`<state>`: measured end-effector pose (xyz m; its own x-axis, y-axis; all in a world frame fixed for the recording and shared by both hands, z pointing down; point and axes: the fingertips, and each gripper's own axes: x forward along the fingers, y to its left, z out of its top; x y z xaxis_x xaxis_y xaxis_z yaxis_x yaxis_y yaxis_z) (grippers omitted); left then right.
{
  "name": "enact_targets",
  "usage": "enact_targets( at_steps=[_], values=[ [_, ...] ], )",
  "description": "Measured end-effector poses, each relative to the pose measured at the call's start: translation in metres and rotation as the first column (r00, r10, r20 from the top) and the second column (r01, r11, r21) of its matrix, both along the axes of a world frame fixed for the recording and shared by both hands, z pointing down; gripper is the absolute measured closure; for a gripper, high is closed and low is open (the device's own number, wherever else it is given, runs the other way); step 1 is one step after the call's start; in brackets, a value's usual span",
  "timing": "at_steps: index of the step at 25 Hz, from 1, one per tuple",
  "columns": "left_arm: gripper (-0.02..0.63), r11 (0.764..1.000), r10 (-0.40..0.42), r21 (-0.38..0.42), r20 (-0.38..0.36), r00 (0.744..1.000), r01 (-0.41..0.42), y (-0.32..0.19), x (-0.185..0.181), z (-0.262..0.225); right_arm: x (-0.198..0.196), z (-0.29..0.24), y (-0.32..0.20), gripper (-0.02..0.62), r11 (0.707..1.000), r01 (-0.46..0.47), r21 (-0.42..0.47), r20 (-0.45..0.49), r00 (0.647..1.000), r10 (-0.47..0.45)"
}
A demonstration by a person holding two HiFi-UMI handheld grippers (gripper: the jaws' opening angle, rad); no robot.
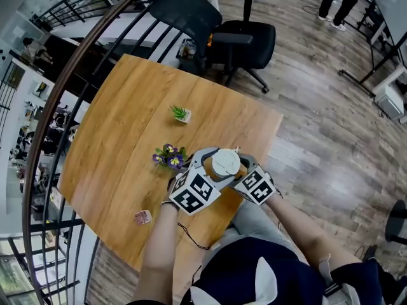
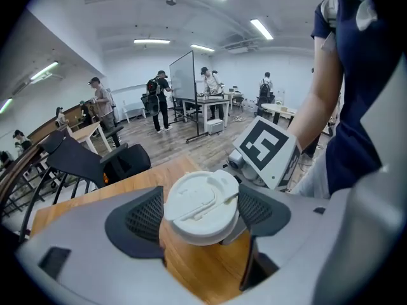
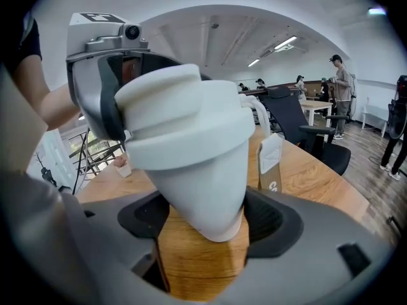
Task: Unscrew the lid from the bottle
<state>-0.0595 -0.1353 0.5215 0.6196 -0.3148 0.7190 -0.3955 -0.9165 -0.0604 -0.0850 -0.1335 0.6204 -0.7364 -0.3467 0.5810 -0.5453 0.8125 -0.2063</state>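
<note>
— White bottle [image 3: 203, 183]: where is it recorded?
— Held clear of the wooden table [image 1: 127, 119], over the edge nearest the person, about midway along it. White lid [image 2: 202, 199] is seen seated on top.
— Grippers?
— Left gripper [image 2: 202, 213] is clamped on the lid, both pads pressed to its rim. Right gripper [image 3: 206, 221] is closed round the bottle's tapered lower body. Purple-flowered pot [image 1: 169, 157] is noted just beside, toward the table's middle.
</note>
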Motion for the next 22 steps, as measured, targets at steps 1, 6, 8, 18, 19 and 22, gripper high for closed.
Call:
enact_targets(
  at_steps=[1,6,8,18,19,22],
  values=[
    [0.259,1.0,-0.023,0.0,0.0,1.0,0.023,-0.001,0.0,0.0,0.0,0.0,0.0,0.225,1.0,-0.006,-0.001,0.002,1.0,0.006],
    [0.259,0.979,-0.204,-0.006,0.002,0.979,0.204,-0.005,-0.002,0.0,0.001,0.001,-0.002,0.229,0.999,-0.035,0.0,0.02,0.999,0.035],
    [0.259,0.957,-0.289,-0.013,0.008,0.957,0.289,-0.006,-0.002,0.0,0.001,0.0,-0.001,0.23,0.999,-0.044,-0.001,0.027,0.999,0.044],
    [0.259,0.758,-0.649,-0.054,0.05,0.76,0.65,-0.011,-0.008,0.002,0.003,0.002,-0.003,0.235,0.994,-0.107,0.015,0.056,0.993,0.106],
    [0.259,0.758,-0.649,-0.051,0.044,0.76,0.65,-0.011,-0.008,0.002,0.003,0.002,-0.002,0.236,0.994,-0.11,0.015,0.061,0.992,0.109],
    [0.259,0.794,-0.606,-0.041,0.022,0.795,0.606,-0.009,-0.008,0.001,0.002,0.002,0.0,0.236,0.994,-0.107,0.013,0.067,0.992,0.106]
  ],
)
